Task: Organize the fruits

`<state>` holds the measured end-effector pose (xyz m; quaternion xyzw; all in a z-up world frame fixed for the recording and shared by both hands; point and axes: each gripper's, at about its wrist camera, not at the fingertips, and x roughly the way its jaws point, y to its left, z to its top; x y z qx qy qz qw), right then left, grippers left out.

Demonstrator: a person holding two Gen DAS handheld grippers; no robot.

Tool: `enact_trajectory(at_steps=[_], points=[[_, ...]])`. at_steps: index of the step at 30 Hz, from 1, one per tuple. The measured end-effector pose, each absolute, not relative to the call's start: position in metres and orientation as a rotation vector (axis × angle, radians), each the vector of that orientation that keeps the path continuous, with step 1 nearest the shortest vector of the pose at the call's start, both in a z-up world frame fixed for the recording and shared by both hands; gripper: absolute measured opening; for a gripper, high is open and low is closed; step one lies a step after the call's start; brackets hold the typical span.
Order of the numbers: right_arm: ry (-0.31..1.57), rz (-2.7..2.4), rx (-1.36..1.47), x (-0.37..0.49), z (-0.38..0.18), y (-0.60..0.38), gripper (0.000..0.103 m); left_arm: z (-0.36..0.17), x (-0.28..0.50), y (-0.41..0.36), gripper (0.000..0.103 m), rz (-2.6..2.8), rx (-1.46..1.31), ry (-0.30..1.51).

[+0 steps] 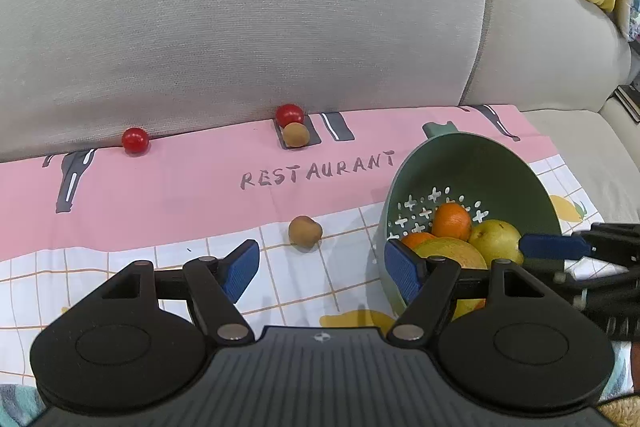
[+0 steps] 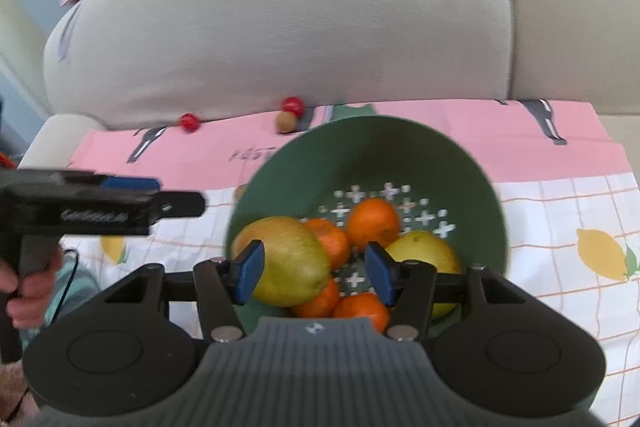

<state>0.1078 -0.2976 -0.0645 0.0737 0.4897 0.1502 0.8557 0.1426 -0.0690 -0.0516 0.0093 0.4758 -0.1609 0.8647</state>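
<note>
Cloth, plastic and fruit skin as we see them

We see a matt green plastic colander bowl (image 2: 476,155) on a smooth printed pink-and-white cloth (image 1: 180,183), a coarse-woven grey fabric sofa cushion (image 1: 240,27), two glossy red round fruits (image 1: 135,140), dimpled orange mandarins (image 2: 373,222) and ribbed blue gripper pads (image 2: 250,273).

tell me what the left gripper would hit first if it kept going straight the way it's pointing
Probably the small brown fruit lying alone on the tablecloth. It sits just ahead of the open left gripper, roughly centred between its fingers. Depth is hard to judge in the fisheye view, so it could meet the cloth just short of the fruit.
</note>
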Motion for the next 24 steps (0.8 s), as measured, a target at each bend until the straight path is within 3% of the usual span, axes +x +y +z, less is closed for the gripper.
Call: enact_trajectory(at_steps=[11, 24], points=[[1.104, 0.323, 0.088, 0.116, -0.093, -0.270, 0.059, -0.049, 0.142, -0.059, 0.084, -0.322, 0.012, 0.992], [1.026, 0.280, 0.125, 0.147, -0.080, -0.270, 0.057, -0.051, 0.144, -0.057, 0.084, -0.319, 0.007, 1.000]])
